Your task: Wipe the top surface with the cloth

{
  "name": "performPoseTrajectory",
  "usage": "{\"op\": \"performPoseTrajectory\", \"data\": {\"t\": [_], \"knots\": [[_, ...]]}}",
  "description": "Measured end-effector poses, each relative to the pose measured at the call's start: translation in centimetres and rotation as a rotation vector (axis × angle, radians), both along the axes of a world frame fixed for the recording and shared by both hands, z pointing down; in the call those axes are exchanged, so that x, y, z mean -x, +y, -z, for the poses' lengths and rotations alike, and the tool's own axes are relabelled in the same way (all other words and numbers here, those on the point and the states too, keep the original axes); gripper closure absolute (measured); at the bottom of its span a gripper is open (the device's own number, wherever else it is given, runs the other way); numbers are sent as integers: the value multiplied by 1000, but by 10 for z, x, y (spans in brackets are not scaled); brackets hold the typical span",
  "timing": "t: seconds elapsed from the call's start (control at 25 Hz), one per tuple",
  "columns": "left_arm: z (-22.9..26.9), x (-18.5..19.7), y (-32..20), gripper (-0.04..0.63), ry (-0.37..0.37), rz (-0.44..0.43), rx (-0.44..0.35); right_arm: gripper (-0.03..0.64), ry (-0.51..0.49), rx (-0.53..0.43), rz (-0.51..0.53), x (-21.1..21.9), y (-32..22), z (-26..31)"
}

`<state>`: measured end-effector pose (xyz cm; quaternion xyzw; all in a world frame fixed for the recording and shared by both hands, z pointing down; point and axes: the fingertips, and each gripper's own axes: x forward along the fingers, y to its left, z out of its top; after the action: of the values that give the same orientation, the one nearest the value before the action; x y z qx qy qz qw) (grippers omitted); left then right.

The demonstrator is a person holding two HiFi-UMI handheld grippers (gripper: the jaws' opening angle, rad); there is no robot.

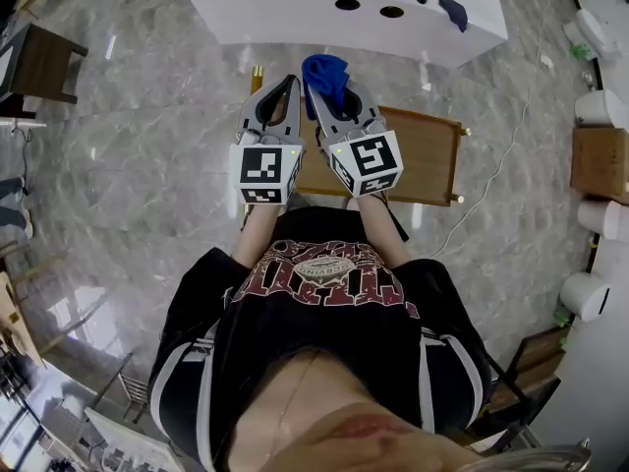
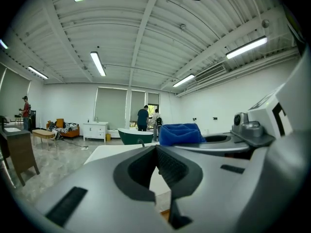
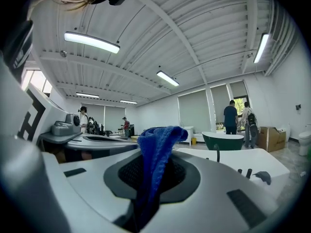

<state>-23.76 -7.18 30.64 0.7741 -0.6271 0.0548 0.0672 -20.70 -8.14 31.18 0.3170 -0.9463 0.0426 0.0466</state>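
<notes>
- I read my right tongs [image 1: 327, 94] as clamped tight on the blue cloth [image 1: 326, 72], which bunches out past their tips.
- My left tongs [image 1: 292, 84], just beside them, are closed on nothing.
- The white top [image 1: 285, 8] lies just ahead of both.

The cloth [image 1: 324, 69] deep blue, left tool [image 1: 278, 91] and right tool [image 1: 334, 101] grey with black-and-white markers, floor [image 1: 147, 116] seemingly grey-veined marble.
</notes>
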Motion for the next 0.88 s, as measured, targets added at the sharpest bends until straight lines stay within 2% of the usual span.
{"op": "performPoseTrajectory", "data": {"t": [0.48, 0.68, 0.88], "knots": [[-53, 5, 2, 549, 41, -59, 80, 558, 41, 68, -70, 8, -5, -45], [-80, 11, 3, 549, 72, -32, 143, 558, 74, 106, -28, 15, -6, -70], [-104, 17, -1, 549, 79, 50, 179, 558, 97, 139, 54, 25, -14, -93]]}}
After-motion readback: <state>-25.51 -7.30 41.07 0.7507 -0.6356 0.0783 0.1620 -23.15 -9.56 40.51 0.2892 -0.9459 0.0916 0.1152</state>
